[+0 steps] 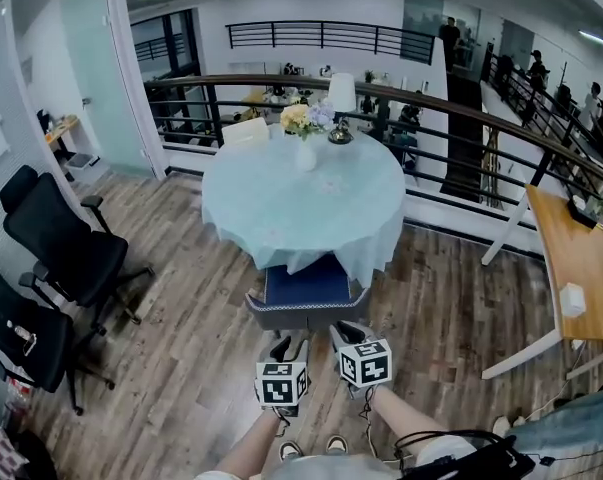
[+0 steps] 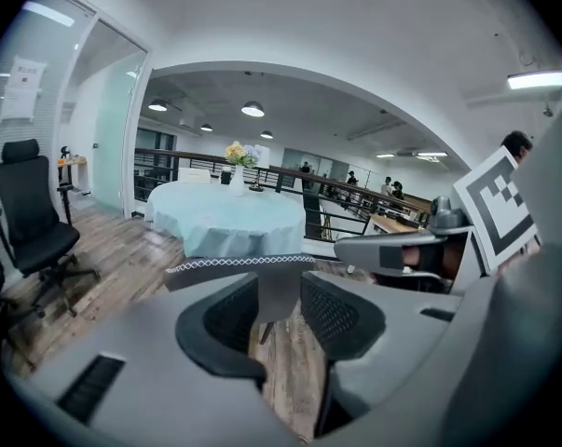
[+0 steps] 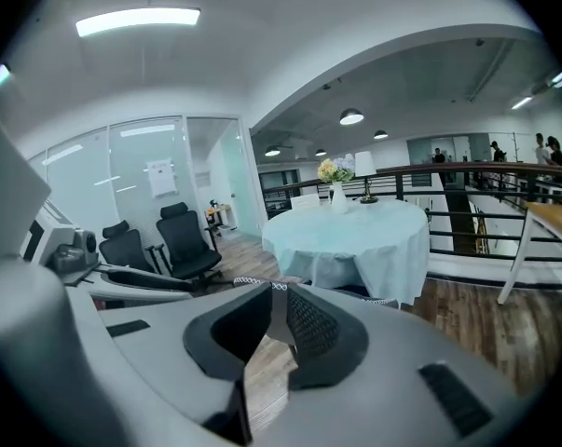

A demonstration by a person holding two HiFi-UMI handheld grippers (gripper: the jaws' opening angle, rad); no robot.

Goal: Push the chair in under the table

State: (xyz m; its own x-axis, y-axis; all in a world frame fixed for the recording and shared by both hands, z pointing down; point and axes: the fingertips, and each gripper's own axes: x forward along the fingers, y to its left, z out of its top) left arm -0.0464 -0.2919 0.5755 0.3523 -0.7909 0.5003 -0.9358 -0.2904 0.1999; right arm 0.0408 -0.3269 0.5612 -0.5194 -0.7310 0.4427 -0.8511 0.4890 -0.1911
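Observation:
A chair [image 1: 306, 290] with a blue seat and a grey back stands tucked under the round table [image 1: 301, 203], which has a pale blue cloth. My two grippers hover side by side just behind the chair's back, apart from it. The left gripper [image 1: 281, 349] has a clear gap between its jaws with nothing in it. In the left gripper view the chair's stitched back rim [image 2: 234, 264] lies beyond the left gripper [image 2: 281, 296]. The right gripper [image 1: 349, 330] has only a narrow gap and holds nothing. The chair back [image 3: 254, 282] shows past the right gripper [image 3: 276, 313].
Two black office chairs [image 1: 66, 248] [image 1: 21, 333] stand at the left. At the right is a wooden desk [image 1: 581, 258] on white legs. A dark railing [image 1: 461, 128] runs behind the table. On the table stand a flower vase [image 1: 303, 133] and a lamp [image 1: 341, 103].

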